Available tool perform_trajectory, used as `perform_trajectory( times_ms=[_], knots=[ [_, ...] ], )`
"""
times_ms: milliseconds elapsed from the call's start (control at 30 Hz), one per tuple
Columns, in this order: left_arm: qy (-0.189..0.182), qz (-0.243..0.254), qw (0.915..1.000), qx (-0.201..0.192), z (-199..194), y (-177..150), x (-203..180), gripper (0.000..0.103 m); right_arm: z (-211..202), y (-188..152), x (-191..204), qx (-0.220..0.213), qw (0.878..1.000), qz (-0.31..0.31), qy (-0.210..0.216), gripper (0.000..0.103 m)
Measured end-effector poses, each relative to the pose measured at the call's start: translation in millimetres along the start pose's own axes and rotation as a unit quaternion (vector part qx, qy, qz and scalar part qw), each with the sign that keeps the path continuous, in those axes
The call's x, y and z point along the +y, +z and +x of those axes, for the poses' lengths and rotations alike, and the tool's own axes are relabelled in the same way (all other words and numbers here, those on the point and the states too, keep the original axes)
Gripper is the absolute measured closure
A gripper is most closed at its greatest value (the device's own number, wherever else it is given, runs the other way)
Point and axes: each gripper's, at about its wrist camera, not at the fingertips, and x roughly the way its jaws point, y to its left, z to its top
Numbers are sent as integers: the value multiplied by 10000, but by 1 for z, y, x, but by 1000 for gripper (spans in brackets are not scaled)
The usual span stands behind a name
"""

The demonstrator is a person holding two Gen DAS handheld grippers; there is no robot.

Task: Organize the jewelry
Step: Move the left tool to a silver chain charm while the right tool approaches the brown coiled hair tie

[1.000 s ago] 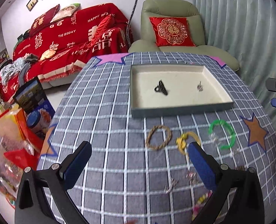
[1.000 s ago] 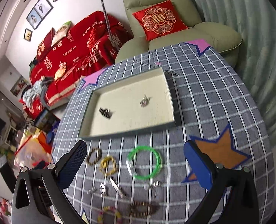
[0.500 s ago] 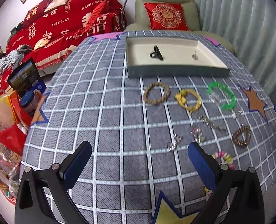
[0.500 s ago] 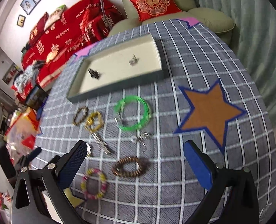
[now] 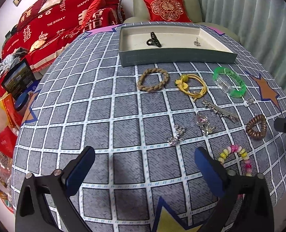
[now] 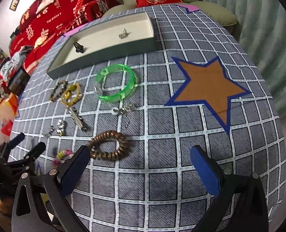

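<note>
Jewelry lies scattered on the checked counter [image 5: 108, 116]: a brown coil bracelet [image 6: 109, 146] sits just ahead of the right tool [image 6: 140, 164], nearest its left finger, with a beaded bracelet [image 5: 236, 157], silver charms, a hair clip [image 5: 220, 110], a green bangle [image 6: 116, 83], a yellow tie [image 5: 191, 84] and a braided band [image 5: 153, 79] farther off. The tray [image 5: 177, 58] at the far side already holds a black clip [image 5: 153, 40] and a small charm [image 5: 197, 42]. Both tools, left [image 5: 144, 166] and right, are spread wide and empty. Judging by position, the coil bracelet is the likely next pick: shift the right tool left to straddle one side of the ring, lower onto the cloth, then pinch firmly
</note>
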Motion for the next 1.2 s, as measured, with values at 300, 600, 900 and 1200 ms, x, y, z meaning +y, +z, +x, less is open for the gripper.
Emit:
perform_trajectory(
  times_ms=[300, 600, 900, 1200],
  knots=[
    [2, 141, 9998, 103, 11, 3, -10, 2, 18, -8, 1, 108, 9995, -169, -247, 8],
    [-253, 281, 9992, 101, 11, 9, -19, 21, 21, 0, 24, -45, 9969, -703, -344, 22],
    [-354, 409, 9985, 91, 9, 9, -25, 33, 24, 5, 30, 56, 9979, -638, -97, 29],
    [-409, 520, 9978, 87, 8, 8, -30, 43, 20, 11, 44, -43, 9971, -754, -5, 41]
  ],
)
